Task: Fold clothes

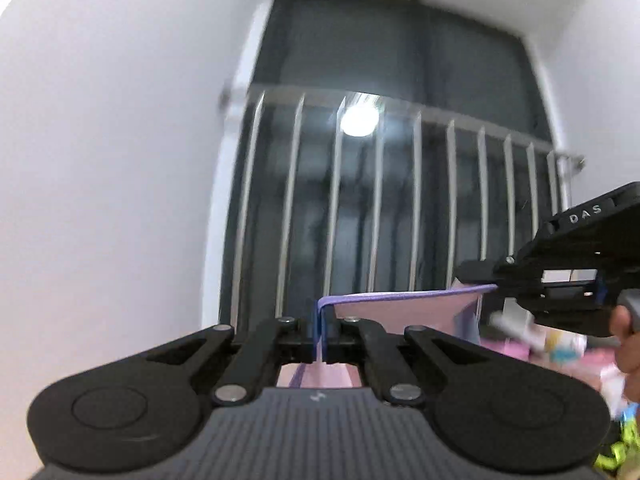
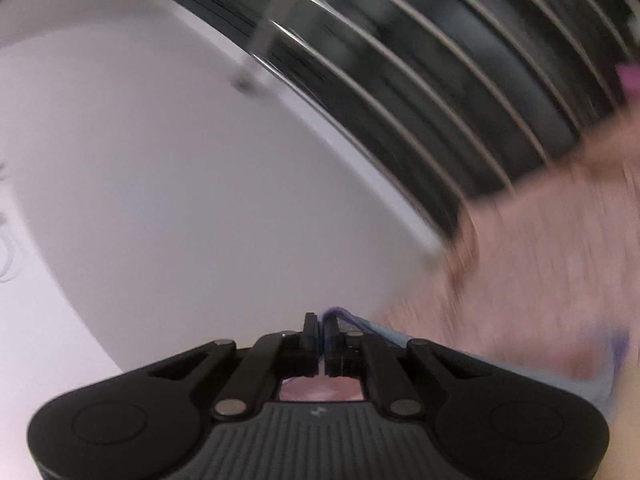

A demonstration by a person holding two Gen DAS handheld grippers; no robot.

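Observation:
A pink garment (image 1: 404,312) with a purple hem is held up in the air, stretched between both grippers. My left gripper (image 1: 320,332) is shut on its purple edge. My right gripper (image 1: 484,280) shows at the right of the left wrist view, pinching the garment's other end. In the right wrist view my right gripper (image 2: 320,340) is shut on the purple hem, and the pink garment (image 2: 540,280) hangs blurred to the right.
A dark window with a metal railing of vertical bars (image 1: 376,200) stands ahead between white walls (image 1: 120,160). A heap of pink and colourful clothes (image 1: 560,352) lies at the lower right. The railing (image 2: 440,60) also shows in the right wrist view.

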